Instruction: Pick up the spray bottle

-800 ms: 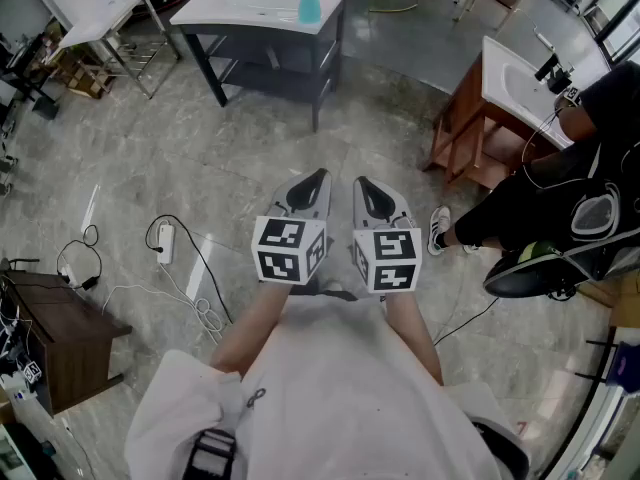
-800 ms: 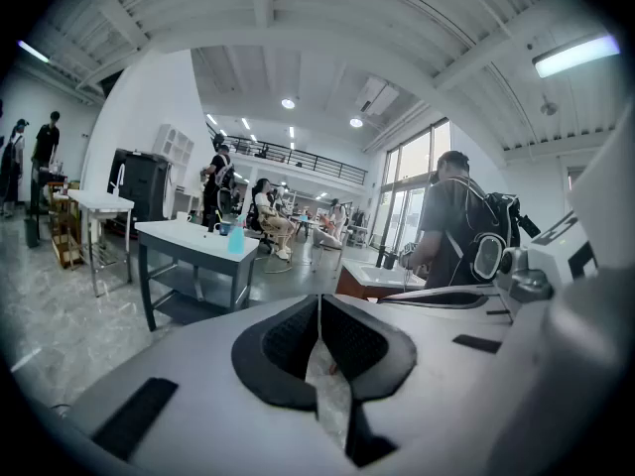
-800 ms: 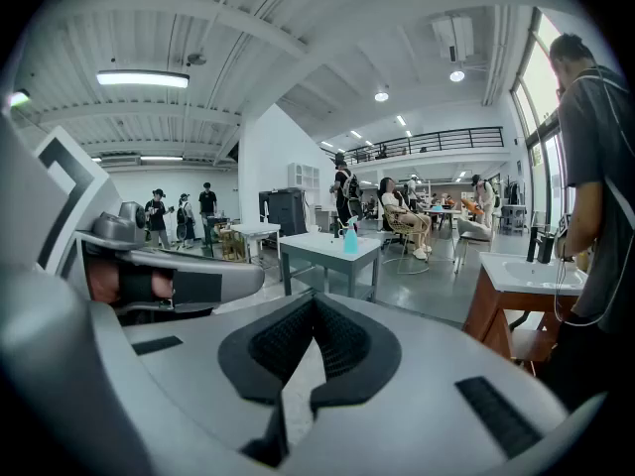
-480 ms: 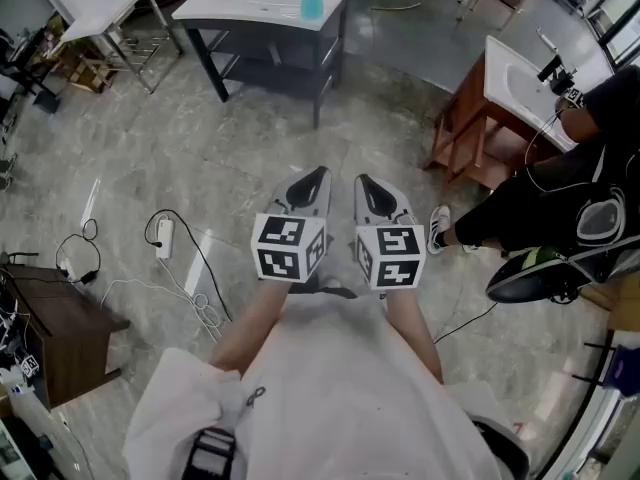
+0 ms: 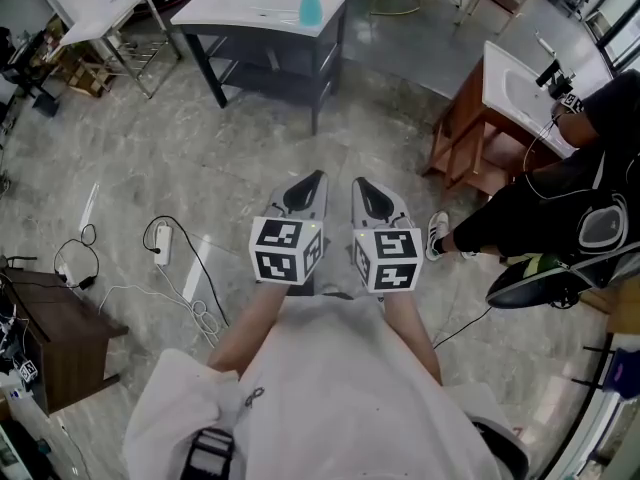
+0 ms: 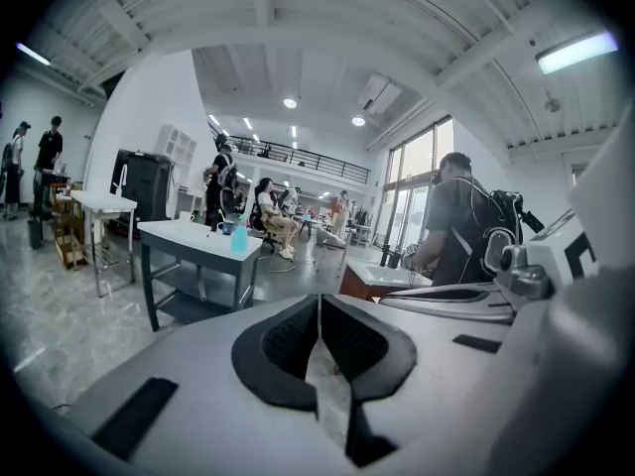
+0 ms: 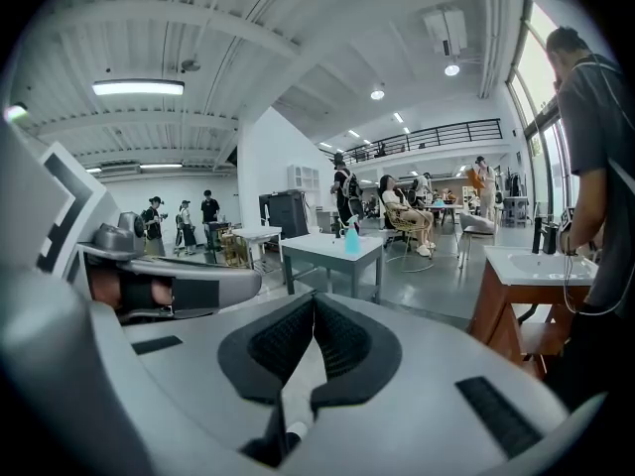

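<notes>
The spray bottle [image 5: 310,6] is pale blue with a pink top and stands on a white-topped dark-legged table [image 5: 240,8] far ahead across the floor. It also shows small in the left gripper view as the spray bottle [image 6: 239,237] and in the right gripper view as the spray bottle [image 7: 351,238]. My left gripper [image 5: 318,176] and right gripper [image 5: 358,181] are held side by side close to my body, well short of the table. Both point toward it. The left gripper [image 6: 318,300] and the right gripper [image 7: 314,300] have their black pads together, with nothing between them.
A wooden cabinet with a white basin [image 5: 500,88] stands at the right, and a person in black [image 5: 570,198] is beside it. A power strip with cables [image 5: 163,243] lies on the grey floor at the left. A dark cabinet [image 5: 55,338] sits at the left edge.
</notes>
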A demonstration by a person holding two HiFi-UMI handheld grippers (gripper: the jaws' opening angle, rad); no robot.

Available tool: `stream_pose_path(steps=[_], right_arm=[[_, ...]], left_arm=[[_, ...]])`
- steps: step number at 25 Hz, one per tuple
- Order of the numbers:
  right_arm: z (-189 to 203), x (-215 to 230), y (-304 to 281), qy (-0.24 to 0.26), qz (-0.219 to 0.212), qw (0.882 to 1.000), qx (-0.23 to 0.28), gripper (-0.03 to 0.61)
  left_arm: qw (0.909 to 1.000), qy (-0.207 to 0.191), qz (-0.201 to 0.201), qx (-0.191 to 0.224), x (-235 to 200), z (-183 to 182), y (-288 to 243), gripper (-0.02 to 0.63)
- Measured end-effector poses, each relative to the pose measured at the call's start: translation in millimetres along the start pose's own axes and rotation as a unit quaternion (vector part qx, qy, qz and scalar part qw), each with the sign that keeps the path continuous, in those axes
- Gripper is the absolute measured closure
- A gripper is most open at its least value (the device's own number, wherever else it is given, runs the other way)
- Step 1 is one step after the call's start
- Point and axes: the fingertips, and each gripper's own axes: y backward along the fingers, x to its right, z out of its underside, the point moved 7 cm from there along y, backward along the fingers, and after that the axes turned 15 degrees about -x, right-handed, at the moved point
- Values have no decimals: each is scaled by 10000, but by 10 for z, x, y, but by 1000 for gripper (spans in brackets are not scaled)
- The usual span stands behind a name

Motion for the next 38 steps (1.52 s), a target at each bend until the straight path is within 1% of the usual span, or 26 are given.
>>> stream_pose_path(steps=[7,13,21,30,38], right_arm=[[-129,67,-187,4,4,10000,4,551],[-249,59,-448,58,-17,9999,-87,551],[-410,245,-792,22,4,9997,-245,551],[-585,313,-1139,-30,46,9993,-381,551],[-785,352,-1490,-135,176,9988,-434,551]], left_arm=[[10000,-16,16,-51,-138,-121,-160,581],[9999,119,-10,-81,-398,-230,-322,581],[9996,259,60,-115,-641,-442,-682,581],[9994,223,135,-231,-894,-639,-974,581],[9992,213,203,-272,-1222,-842,-1204,581]])
